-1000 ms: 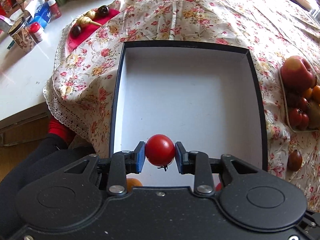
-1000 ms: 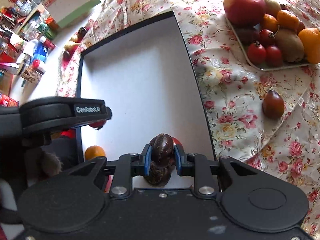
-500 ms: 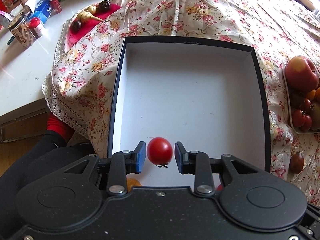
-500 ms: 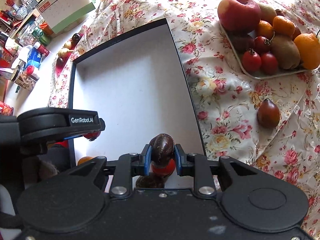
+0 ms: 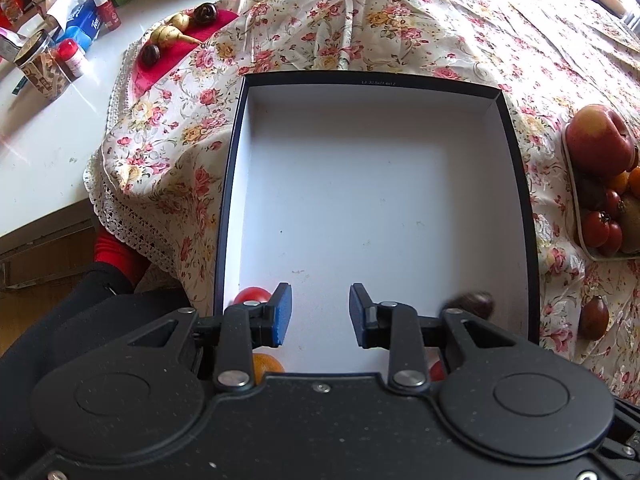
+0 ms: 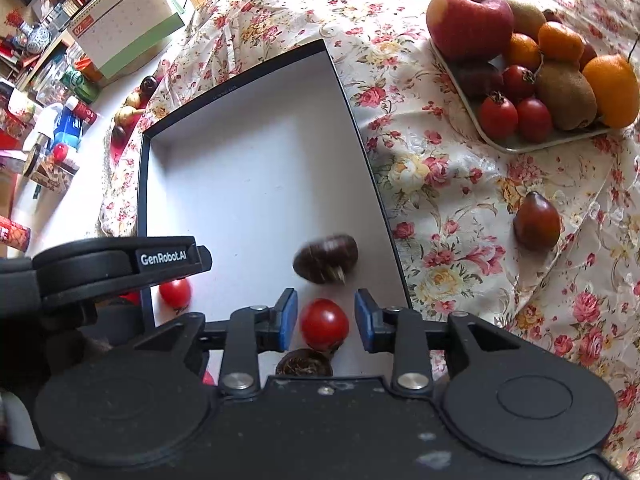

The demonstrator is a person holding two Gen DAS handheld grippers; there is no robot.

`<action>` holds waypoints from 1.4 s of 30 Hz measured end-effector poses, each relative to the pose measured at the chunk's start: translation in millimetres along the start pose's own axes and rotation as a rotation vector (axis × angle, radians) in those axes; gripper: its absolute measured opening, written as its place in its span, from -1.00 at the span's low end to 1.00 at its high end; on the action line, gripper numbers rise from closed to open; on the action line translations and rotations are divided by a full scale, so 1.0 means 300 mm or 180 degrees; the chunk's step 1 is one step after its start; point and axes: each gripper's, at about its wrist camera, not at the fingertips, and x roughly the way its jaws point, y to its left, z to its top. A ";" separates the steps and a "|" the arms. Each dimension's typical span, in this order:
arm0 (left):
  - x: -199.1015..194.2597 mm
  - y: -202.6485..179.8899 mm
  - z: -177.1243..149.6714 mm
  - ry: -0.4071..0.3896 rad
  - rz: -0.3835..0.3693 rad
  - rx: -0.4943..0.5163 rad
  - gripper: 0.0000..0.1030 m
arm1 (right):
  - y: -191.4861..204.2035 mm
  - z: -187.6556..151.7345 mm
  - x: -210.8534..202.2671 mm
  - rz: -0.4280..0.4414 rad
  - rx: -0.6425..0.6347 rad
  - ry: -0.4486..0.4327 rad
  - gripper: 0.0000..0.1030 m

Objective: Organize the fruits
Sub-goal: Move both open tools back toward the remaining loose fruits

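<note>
Both tongs stood wide and held nothing. The left tongs (image 5: 320,315) hung over the near end of the white-floored box (image 5: 236,184), and the right tongs (image 6: 326,316) hovered over the same end beside them.

Inside the box, a red cherry tomato (image 6: 175,292) lay against the near-left wall, and another red tomato (image 6: 324,323) sat on the floor between the right tongs' blue pads without being pinched. A dark brown fruit (image 6: 325,258), blurred as if rolling, lay just beyond that tomato near the right wall. A second dark brown fruit (image 6: 304,363) peeked out under the right tongs, and a small orange fruit (image 5: 267,363) showed under the left tongs.

By this count the sorting looked barely begun: a handful of small fruits were clustered at the near end, with most of the box floor bare. Much remained outside. The tray (image 6: 472,92) on the floral tablecloth (image 6: 440,184) held a big apple (image 6: 468,20), oranges, kiwis and several tomatoes, and one dark pointed fruit (image 6: 536,220) lay alone on the cloth between tray and box. That stray fruit and the tray's load were likely still to be moved.
</note>
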 end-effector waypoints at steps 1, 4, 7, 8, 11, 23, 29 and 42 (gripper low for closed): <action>0.000 0.001 -0.001 0.0006 -0.0006 0.0001 -0.23 | -0.003 -0.001 -0.001 -0.0003 0.0000 -0.0003 -0.34; -0.001 0.001 -0.004 0.0010 0.0002 0.0012 -0.23 | -0.014 -0.009 -0.002 -0.0015 0.0007 -0.0003 -0.34; -0.001 -0.001 -0.005 0.0027 -0.0011 0.0022 -0.23 | -0.025 -0.015 0.000 -0.0018 0.0034 0.0011 -0.34; 0.000 0.000 -0.005 0.0030 -0.0013 0.0022 -0.23 | -0.029 -0.017 0.001 -0.0021 0.0041 0.0014 -0.34; 0.000 0.001 -0.007 0.0039 -0.0014 0.0019 -0.23 | -0.035 -0.020 0.006 -0.0036 0.0059 0.0027 -0.34; -0.002 0.006 -0.043 0.0177 -0.0098 0.0061 -0.23 | -0.038 -0.053 -0.029 0.0006 0.0021 0.0019 -0.34; -0.016 -0.003 -0.053 0.0123 -0.0066 0.0124 -0.23 | -0.044 -0.086 -0.071 0.0016 -0.0028 -0.0011 -0.34; -0.039 -0.100 -0.142 0.0056 -0.0141 0.0516 -0.23 | -0.190 -0.157 -0.178 -0.0013 0.0085 -0.0099 -0.34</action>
